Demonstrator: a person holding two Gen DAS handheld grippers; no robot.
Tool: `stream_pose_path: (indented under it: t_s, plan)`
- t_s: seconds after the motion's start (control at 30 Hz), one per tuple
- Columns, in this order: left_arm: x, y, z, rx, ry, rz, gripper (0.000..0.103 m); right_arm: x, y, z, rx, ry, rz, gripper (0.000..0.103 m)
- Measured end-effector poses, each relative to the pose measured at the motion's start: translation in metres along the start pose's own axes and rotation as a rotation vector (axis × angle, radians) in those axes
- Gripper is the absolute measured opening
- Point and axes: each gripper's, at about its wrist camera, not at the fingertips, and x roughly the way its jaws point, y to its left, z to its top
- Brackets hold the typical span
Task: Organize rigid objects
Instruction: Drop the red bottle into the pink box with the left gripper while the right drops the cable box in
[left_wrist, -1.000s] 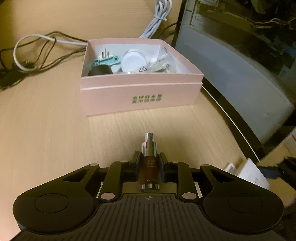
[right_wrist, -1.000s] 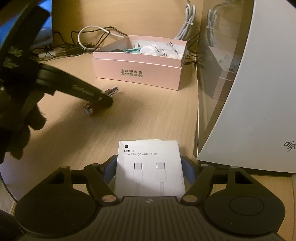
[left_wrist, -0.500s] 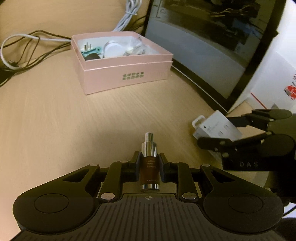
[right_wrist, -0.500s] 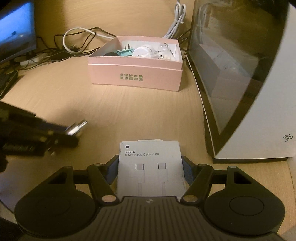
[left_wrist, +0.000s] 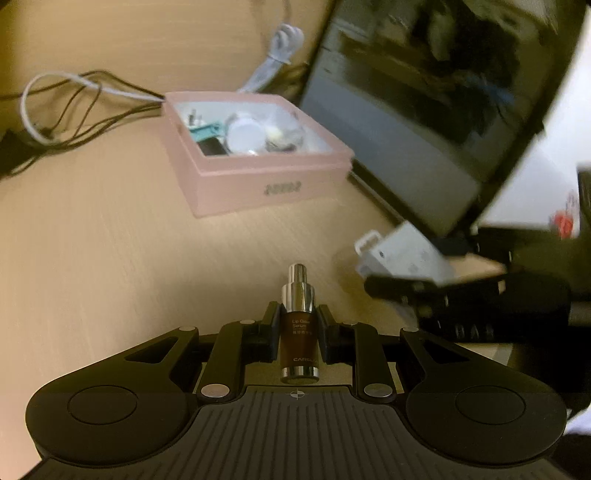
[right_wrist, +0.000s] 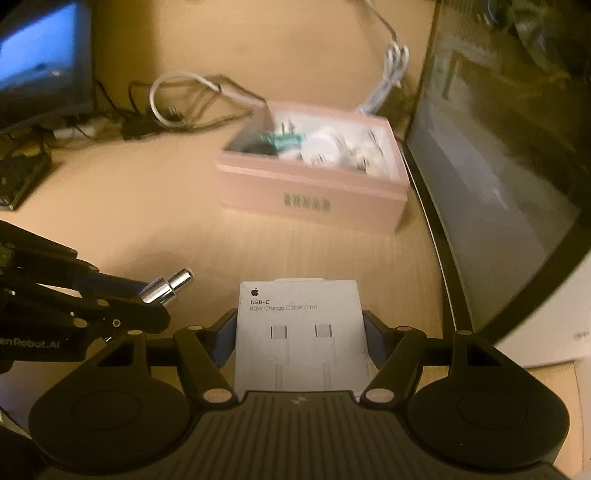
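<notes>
My left gripper (left_wrist: 298, 325) is shut on a small brown serum bottle (left_wrist: 298, 332) with a silver cap, held above the wooden desk. It also shows in the right wrist view (right_wrist: 168, 286), at the left. My right gripper (right_wrist: 300, 332) is shut on a white USB-C cable box (right_wrist: 300, 332); the box shows in the left wrist view (left_wrist: 402, 254) at the right. An open pink box (left_wrist: 266, 184) holding a plug, a white round item and clear packets stands farther back; it also shows in the right wrist view (right_wrist: 310, 192).
A dark computer case (right_wrist: 509, 166) stands to the right of the pink box. Loose black and white cables (left_wrist: 74, 107) lie at the back left. A monitor (right_wrist: 40, 55) and a circuit board (right_wrist: 18, 177) are at the far left.
Both grippers have pulled back and risen from the pink box with their loads still held. The two grippers have come closer side by side. The views are blurred by motion.
</notes>
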Motion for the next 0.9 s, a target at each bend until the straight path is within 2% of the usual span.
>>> stream_pose_path:
  t_s: [0.07, 0.17, 0.27, 0.4, 0.47, 0.53, 0.6, 0.67, 0.77, 0.9]
  plan:
    - [-0.002, 0.004, 0.015, -0.022, -0.033, -0.036, 0.024, -0.005, -0.001, 0.004, -0.004, -0.018, 0.004, 0.069]
    - [-0.009, 0.008, 0.046, -0.007, -0.117, -0.043, 0.024, -0.017, -0.006, 0.015, 0.004, -0.079, -0.008, 0.069]
    - [-0.016, 0.014, 0.096, -0.007, -0.193, -0.077, 0.024, -0.028, -0.014, 0.042, 0.028, -0.147, -0.007, 0.069]
    - [-0.023, 0.007, 0.179, 0.063, -0.285, -0.091, 0.024, -0.041, -0.029, 0.099, 0.055, -0.282, -0.037, 0.069]
    - [-0.016, 0.006, 0.219, 0.039, -0.295, -0.092, 0.024, -0.041, -0.035, 0.132, 0.06, -0.341, -0.042, 0.069]
    - [0.0, 0.006, 0.245, 0.005, -0.287, -0.061, 0.024, -0.035, -0.04, 0.159, 0.056, -0.393, -0.055, 0.07]
    - [0.024, 0.004, 0.252, 0.035, -0.268, -0.005, 0.024, -0.021, -0.045, 0.173, 0.073, -0.358, -0.066, 0.07]
    - [0.05, 0.009, 0.247, 0.038, -0.209, 0.025, 0.024, -0.013, -0.05, 0.166, 0.124, -0.314, -0.056, 0.07]
    - [0.075, 0.024, 0.228, -0.013, -0.136, 0.019, 0.024, -0.007, -0.048, 0.13, 0.145, -0.261, -0.017, 0.074]
    - [0.067, 0.039, 0.194, -0.079, -0.149, 0.065, 0.024, 0.008, -0.036, 0.083, 0.095, -0.168, -0.038, 0.074]
